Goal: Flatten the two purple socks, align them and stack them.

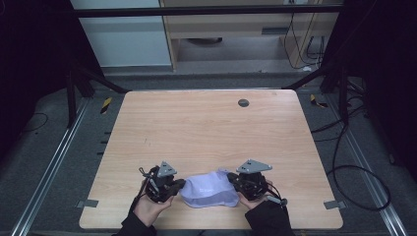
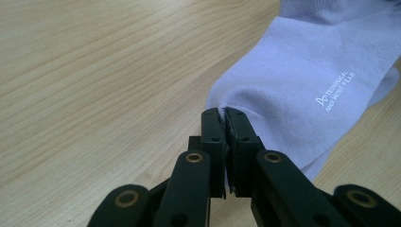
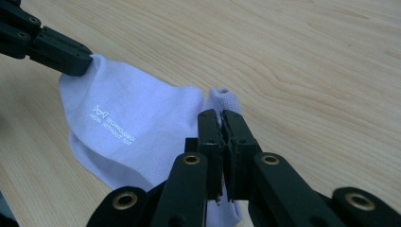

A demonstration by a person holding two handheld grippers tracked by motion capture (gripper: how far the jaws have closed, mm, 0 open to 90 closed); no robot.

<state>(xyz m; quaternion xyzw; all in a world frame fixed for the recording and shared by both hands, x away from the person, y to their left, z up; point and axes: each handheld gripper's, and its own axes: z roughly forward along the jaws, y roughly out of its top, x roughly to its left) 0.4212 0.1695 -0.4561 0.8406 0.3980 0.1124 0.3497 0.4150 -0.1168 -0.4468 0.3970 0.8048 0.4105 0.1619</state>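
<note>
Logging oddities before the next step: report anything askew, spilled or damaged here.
Nothing stands out. The pale sock is bunched, not flat, pinched at opposite ends by the left gripper and the right gripper. No spill or tear shows.

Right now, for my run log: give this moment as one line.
left tool: shut on sock | right tool: shut on sock | sock: near table edge

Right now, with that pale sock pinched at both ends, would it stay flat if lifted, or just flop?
Probably flop: the sock bunches and sags between the left gripper and right gripper, whose jaws are shut on its edges. It looks like thin knit, so likely very light. The ribbed fabric seems grippy rather than slippery, and it should not roll on the table.
</note>
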